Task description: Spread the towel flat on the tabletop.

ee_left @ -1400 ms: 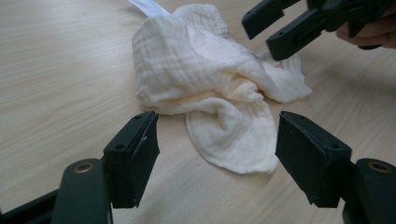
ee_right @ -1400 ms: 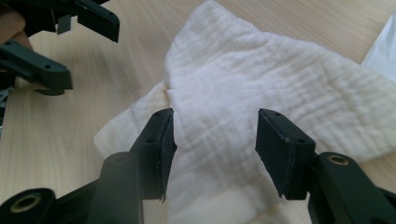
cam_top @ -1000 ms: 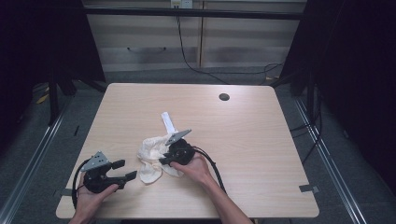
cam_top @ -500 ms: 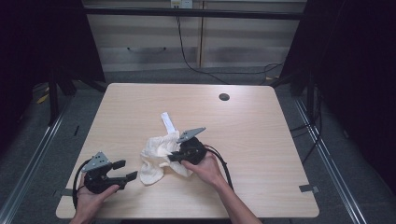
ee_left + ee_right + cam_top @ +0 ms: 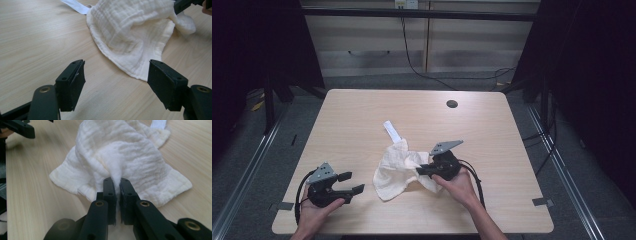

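Standing at the near edge of the table [image 5: 362,115], noting from left to right. Left gripper [image 5: 354,183] sits low at the near left corner, held in a hand [image 5: 314,212], its jaws spread wide with nothing between them; a black cable loops behind it. In the left gripper view the two black jaws stand well apart over bare wood, the cloth's rounded hem lying just ahead of the right-hand jaw, not touching it.

Middle of the table, toward the near side: a cream muslin cloth [image 5: 394,172], crumpled, partly lifted into a ridge on its right side. A white strap [image 5: 391,131] runs out from its far edge, flat on the wood.

Right of the cloth: right gripper [image 5: 418,170], gripped by the other hand [image 5: 457,185], grey plate on top. Its jaws are pinched close on a fold of the cloth; the right gripper view shows the fabric bunched up between the two pads [image 5: 109,188].

Far side: a small dark hole [image 5: 452,104] in the tabletop.
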### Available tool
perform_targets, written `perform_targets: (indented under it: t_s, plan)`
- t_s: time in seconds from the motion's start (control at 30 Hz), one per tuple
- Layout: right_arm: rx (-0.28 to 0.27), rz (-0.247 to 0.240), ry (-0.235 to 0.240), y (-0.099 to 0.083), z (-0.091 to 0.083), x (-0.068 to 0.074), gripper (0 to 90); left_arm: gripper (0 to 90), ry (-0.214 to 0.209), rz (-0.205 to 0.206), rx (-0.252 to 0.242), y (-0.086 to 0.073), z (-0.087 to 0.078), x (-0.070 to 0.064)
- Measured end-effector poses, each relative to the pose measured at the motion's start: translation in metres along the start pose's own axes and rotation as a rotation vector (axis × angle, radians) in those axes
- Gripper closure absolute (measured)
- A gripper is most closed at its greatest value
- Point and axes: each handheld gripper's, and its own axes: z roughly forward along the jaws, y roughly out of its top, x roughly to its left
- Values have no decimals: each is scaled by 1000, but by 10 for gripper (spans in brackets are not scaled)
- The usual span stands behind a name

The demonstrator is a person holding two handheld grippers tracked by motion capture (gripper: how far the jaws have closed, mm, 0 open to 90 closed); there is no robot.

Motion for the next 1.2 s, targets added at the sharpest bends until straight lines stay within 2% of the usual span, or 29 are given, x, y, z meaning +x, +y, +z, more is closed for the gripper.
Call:
perform_targets:
  t_s: [0.17,0.27,0.43,0.57,0.6,0.7,0.8,0.87,0.97,1.03,1.1,1.13,1.17,1.2]
  plan:
    - [0,27,-15,-20,-18,-1,853,304,-5,-2,-3,1,1,-2]
    - [3,42,-22,-32,-27,-1,853,341,-7,3,-6,2,2,-6]
    - [20,59,-35,-50,-39,1,852,365,-29,41,9,7,8,-16]
    - [30,62,-45,-62,-49,3,845,371,-44,54,17,9,10,-22]
    - [33,62,-51,-64,-51,2,838,373,-41,69,20,11,10,-23]
    - [41,83,-59,-72,-57,-3,827,378,-60,68,19,16,13,-25]
    - [32,110,-57,-75,-58,-11,788,429,-73,113,27,27,20,-30]
    - [26,119,-57,-73,-56,-13,730,436,-90,147,41,34,26,-35]
    - [12,117,-81,-70,-57,-16,673,470,-147,151,44,41,40,-43]
    - [-14,114,-73,-68,-61,-17,681,506,-175,155,52,40,49,-48]
    - [-11,98,-69,-66,-63,-16,789,506,-216,152,66,36,58,-56]
    - [-8,92,-70,-66,-63,-16,795,506,-251,148,79,33,62,-60]
    - [-8,94,-74,-67,-63,-16,788,513,-262,158,88,31,63,-63]
    - [-6,100,-77,-68,-63,-16,777,524,-256,186,96,29,65,-67]
